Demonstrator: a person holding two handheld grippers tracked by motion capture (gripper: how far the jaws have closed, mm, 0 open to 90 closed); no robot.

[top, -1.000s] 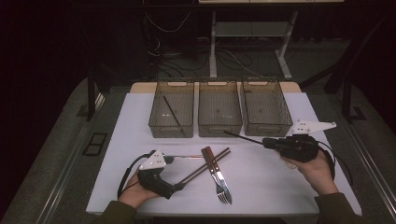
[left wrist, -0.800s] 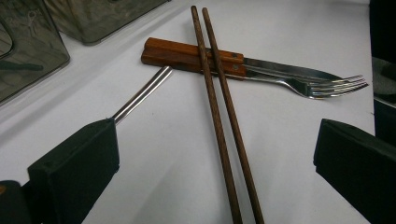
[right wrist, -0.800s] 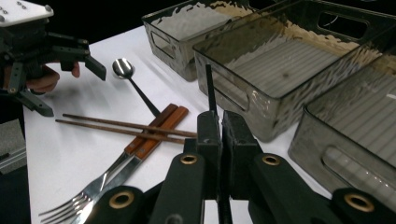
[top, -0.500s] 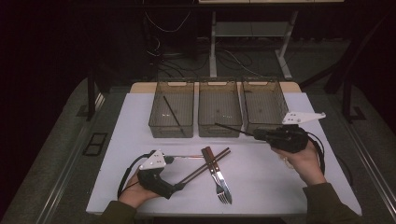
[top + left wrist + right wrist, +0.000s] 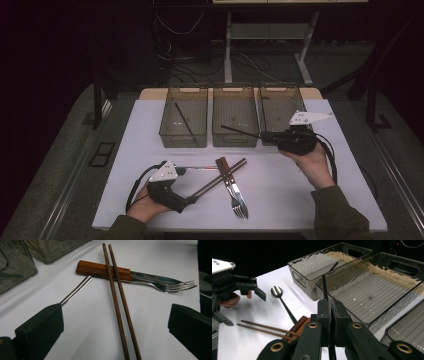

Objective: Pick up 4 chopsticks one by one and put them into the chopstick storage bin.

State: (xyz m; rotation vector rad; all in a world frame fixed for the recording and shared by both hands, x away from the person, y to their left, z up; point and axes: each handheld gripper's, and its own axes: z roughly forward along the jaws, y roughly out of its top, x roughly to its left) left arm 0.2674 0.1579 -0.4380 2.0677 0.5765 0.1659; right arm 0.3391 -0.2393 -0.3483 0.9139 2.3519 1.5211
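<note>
While the right gripper [image 5: 265,135] carries a dark chopstick [image 5: 240,131] over the front wall of the middle bin [image 5: 235,141], at centre frame in the high view, several faults are possible.

Desk [image 5: 150,130] and bins: three smoky bins stand side by side along the upper edge of the white desk. The left bin [image 5: 184,141] already holds one dark stick [image 5: 184,119]. Judged from that, the carried chopstick probably belongs there, so releasing it where it now hangs, over the middle bin, would put it in the wrong compartment.

Right gripper: its fingers [image 5: 323,312] are clamped narrow on the chopstick near one end, so most of the length projects forward unsupported. A quick swing could let the stick pivot in the grip, or its tip [image 5: 323,277] could strike a bin wall and be knocked loose.

Left gripper [image 5: 192,200]: at lower left of the high view it rests on the desk with its fingers [image 5: 40,327] spread wide, holding nothing. A brown chopstick pair [image 5: 117,305] lies between them, crossing a wooden-handled knife [image 5: 140,277] and fork [image 5: 172,287]. Closing here may catch only one stick, or drag the cutlery beneath.

Spoon [image 5: 277,292]: it lies just beside the left fingers and could be nudged.
</note>
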